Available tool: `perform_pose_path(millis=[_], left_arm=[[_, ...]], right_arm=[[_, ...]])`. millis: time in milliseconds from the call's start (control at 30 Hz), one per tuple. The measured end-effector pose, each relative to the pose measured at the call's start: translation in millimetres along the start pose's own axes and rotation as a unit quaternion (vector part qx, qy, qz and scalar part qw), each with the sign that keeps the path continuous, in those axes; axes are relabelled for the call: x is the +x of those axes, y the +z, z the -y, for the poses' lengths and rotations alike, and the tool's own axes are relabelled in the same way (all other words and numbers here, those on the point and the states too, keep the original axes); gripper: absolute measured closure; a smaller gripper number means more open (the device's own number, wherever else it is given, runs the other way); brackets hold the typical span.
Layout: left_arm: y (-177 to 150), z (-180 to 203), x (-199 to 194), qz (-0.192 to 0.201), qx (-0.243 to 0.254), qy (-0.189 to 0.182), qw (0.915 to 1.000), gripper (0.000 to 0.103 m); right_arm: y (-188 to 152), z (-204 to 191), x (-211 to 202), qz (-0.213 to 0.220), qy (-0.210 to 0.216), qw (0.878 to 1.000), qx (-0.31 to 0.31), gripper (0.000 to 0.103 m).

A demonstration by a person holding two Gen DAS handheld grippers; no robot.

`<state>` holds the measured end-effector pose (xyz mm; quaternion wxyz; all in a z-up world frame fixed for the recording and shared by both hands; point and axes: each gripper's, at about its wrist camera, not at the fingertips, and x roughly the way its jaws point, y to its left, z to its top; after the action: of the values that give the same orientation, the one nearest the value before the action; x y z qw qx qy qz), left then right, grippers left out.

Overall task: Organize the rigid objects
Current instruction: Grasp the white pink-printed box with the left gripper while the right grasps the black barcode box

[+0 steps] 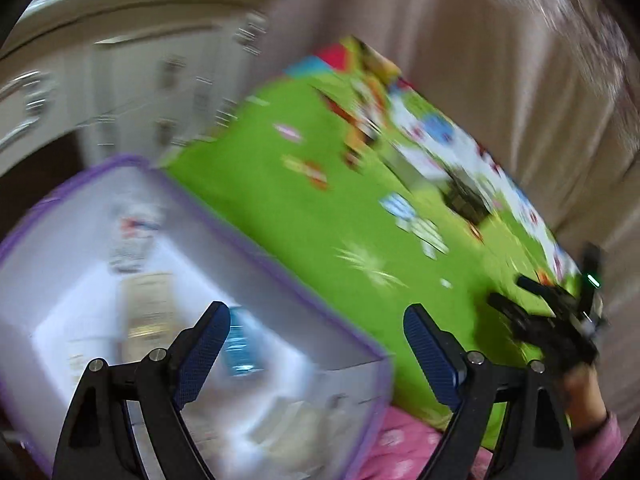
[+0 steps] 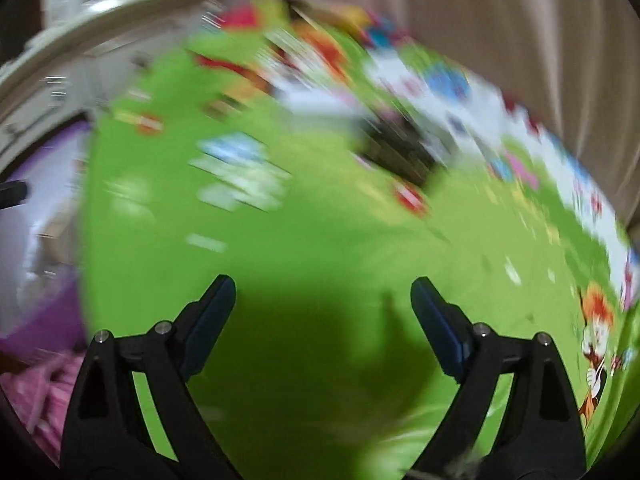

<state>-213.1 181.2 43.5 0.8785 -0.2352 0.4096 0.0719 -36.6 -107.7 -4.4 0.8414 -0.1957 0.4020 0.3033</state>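
Note:
My left gripper [image 1: 316, 312] stands open above the near corner of a white fabric storage box [image 1: 256, 250] with purple trim, nothing between its fingers. Inside the box lie a blue item [image 1: 240, 344], a beige carton [image 1: 146, 304] and other blurred packages. On the green play mat [image 1: 300, 220] a dark object [image 1: 466, 196] lies toward the far right. My right gripper [image 2: 323, 284] hangs open and empty over bare mat [image 2: 280, 260], with the dark object [image 2: 400, 148] well ahead of it. The right gripper [image 1: 516, 292] also shows at the mat's right edge in the left wrist view.
A white cabinet [image 1: 120, 60] with metal handles stands behind the box. A beige curtain [image 1: 520, 80] hangs along the mat's far side. Pink patterned cloth [image 1: 400, 440] lies below the box. A hand in a pink sleeve [image 1: 588, 400] holds the right gripper. The box edge [image 2: 40, 220] is at left.

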Motion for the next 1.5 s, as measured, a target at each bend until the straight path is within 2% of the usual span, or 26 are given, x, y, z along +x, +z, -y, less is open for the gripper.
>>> perform_pose_path(millis=[33, 100, 167, 200, 300, 333, 400, 433, 533, 700, 733, 767, 800, 833, 867, 1133, 1300, 1433, 1500], left_arm=[[4, 11, 10, -0.013, 0.010, -0.005, 0.9999, 0.013], [12, 33, 36, -0.041, 0.035, -0.013, 0.9984, 0.013], [21, 54, 64, -0.065, 0.062, -0.014, 0.9959, 0.013], [27, 63, 80, -0.077, 0.079, -0.012, 0.9938, 0.013], [42, 82, 105, -0.068, 0.134, 0.028, 0.9883, 0.007], [46, 86, 112, -0.071, 0.148, 0.032, 0.9859, 0.000], [50, 95, 126, -0.072, 0.200, 0.060, 0.9754, 0.000], [53, 99, 131, -0.065, 0.227, 0.059, 0.9700, 0.000], [62, 98, 136, -0.069, 0.240, 0.043, 0.9675, 0.000], [71, 96, 140, -0.070, 0.248, 0.036, 0.9655, 0.000], [71, 96, 140, -0.066, 0.249, 0.035, 0.9657, 0.000], [72, 99, 143, -0.065, 0.248, 0.036, 0.9659, 0.000], [73, 100, 144, -0.064, 0.247, 0.037, 0.9661, 0.000], [72, 99, 143, -0.064, 0.247, 0.037, 0.9661, 0.000], [72, 98, 142, -0.064, 0.248, 0.037, 0.9660, 0.000], [78, 100, 148, -0.070, 0.256, 0.034, 0.9634, 0.000], [95, 106, 165, -0.089, 0.290, 0.012, 0.9529, 0.000], [113, 110, 181, -0.091, 0.354, -0.042, 0.9300, 0.000], [125, 113, 192, -0.096, 0.390, -0.072, 0.9128, 0.000]], right_arm=[[0, 18, 13, -0.015, 0.002, 1.000, 0.005, 0.009], [6, 57, 26, -0.005, 0.059, 0.998, 0.036, 0.008], [18, 76, 41, -0.009, 0.048, 0.998, 0.027, 0.004], [29, 85, 51, -0.014, 0.062, 0.998, 0.016, 0.000], [59, 96, 71, -0.014, 0.093, 0.995, -0.027, 0.000], [66, 97, 76, -0.014, 0.101, 0.994, -0.038, 0.000], [83, 100, 92, -0.013, 0.119, 0.991, -0.061, 0.000], [89, 100, 98, -0.012, 0.124, 0.990, -0.067, 0.000], [111, 93, 114, -0.011, 0.141, 0.986, -0.087, 0.000], [125, 76, 123, -0.004, 0.166, 0.978, -0.125, 0.000], [125, 75, 122, -0.002, 0.166, 0.978, -0.125, 0.003], [126, 74, 121, 0.000, 0.168, 0.978, -0.123, 0.016], [123, 75, 114, 0.010, 0.167, 0.979, -0.118, 0.027], [119, 75, 108, 0.015, 0.162, 0.980, -0.110, 0.054], [114, 78, 102, 0.018, 0.158, 0.982, -0.100, 0.060], [23, 97, 34, 0.023, 0.071, 0.997, -0.018, 0.061], [-12, 99, 9, 0.021, 0.041, 0.999, 0.030, 0.060], [-9, 97, 11, 0.019, 0.035, 0.999, 0.032, 0.060], [-7, 98, 12, 0.019, 0.039, 0.998, 0.037, 0.059]])
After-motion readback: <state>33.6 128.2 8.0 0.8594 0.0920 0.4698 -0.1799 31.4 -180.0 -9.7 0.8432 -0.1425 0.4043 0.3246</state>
